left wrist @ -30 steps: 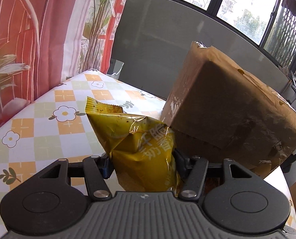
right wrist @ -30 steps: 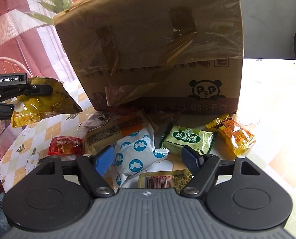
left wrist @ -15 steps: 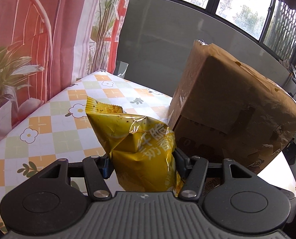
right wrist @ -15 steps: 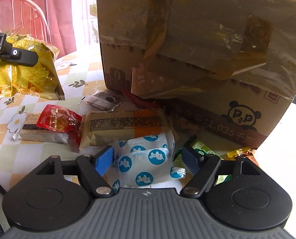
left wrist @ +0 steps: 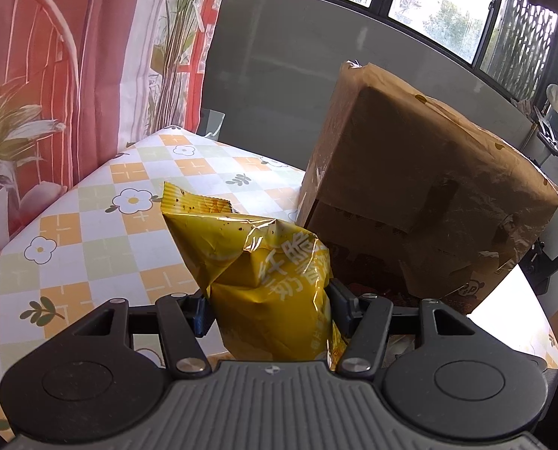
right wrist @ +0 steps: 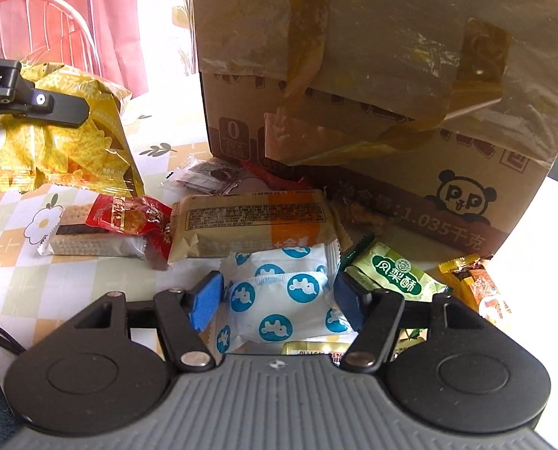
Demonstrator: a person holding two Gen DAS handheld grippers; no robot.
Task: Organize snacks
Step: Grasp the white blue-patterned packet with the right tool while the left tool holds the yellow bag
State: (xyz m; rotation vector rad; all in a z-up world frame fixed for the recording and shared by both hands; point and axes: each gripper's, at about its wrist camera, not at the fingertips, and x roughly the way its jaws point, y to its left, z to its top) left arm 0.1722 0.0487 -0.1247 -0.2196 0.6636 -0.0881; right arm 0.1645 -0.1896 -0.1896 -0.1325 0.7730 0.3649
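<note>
My left gripper [left wrist: 267, 311] is shut on a yellow chip bag [left wrist: 256, 262] and holds it above the flowered tablecloth [left wrist: 102, 247], left of a taped cardboard box [left wrist: 410, 195]. The right wrist view shows that same left gripper [right wrist: 35, 101] and yellow chip bag [right wrist: 65, 150] at the upper left. My right gripper [right wrist: 277, 292] hangs low over a white packet with blue dots [right wrist: 279, 300]. Its jaws are closing with the packet between the blue pads [right wrist: 204, 298], and the packet still lies flat on the table.
In front of the cardboard box [right wrist: 354, 93] lie a beige-and-orange packet [right wrist: 249, 221], a red packet [right wrist: 129, 217] on a wafer bar [right wrist: 91, 242], a green pastry packet [right wrist: 391, 277], an orange candy [right wrist: 481, 292] and a clear wrapper [right wrist: 211, 176]. A red chair [right wrist: 35, 11] stands behind.
My right gripper has rolled and come down over the white dotted packet, and its jaws have narrowed around it. The left gripper still holds the yellow bag and has drifted a little.
</note>
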